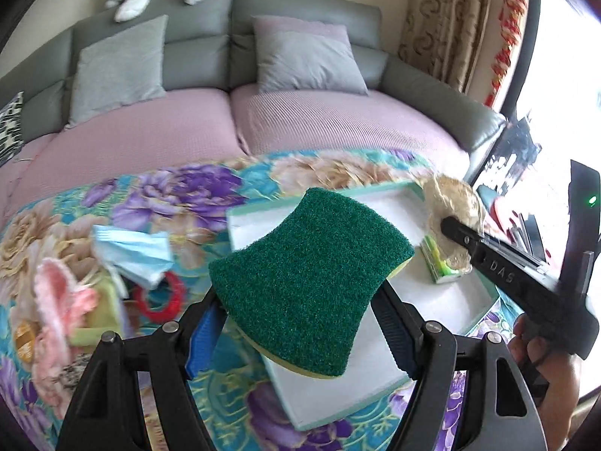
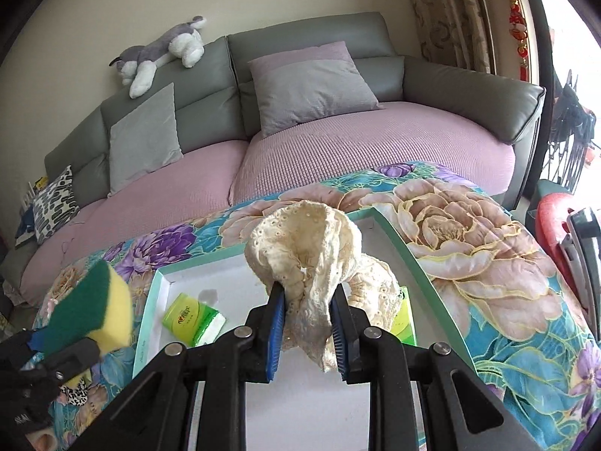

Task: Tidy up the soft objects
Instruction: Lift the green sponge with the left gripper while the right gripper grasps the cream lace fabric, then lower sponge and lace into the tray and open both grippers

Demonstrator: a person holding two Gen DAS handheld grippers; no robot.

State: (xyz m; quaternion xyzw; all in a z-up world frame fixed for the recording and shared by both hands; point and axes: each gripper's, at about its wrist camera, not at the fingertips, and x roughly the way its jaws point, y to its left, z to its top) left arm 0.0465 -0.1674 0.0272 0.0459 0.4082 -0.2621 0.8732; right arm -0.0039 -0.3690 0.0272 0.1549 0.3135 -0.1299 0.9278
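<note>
In the left wrist view my left gripper [image 1: 300,300] is shut on a green-topped yellow sponge [image 1: 311,274], held over the near corner of a white tray with a teal rim [image 1: 375,187]. My right gripper [image 1: 450,225] comes in from the right, shut on a cream lace cloth [image 1: 450,203] above the tray. The right wrist view shows the right gripper [image 2: 307,300] pinching that lace cloth [image 2: 308,248] over the tray [image 2: 398,240]. There the sponge [image 2: 94,308] hangs at the left in the left gripper [image 2: 60,342]. A green tissue packet [image 2: 195,317] lies in the tray.
A floral cloth [image 1: 195,188] covers the table. A blue face mask [image 1: 131,251], a pink fluffy item [image 1: 56,300] and a red ring [image 1: 161,297] lie piled left of the tray. Behind is a grey sofa [image 2: 300,34] with cushions and a plush dog [image 2: 165,49].
</note>
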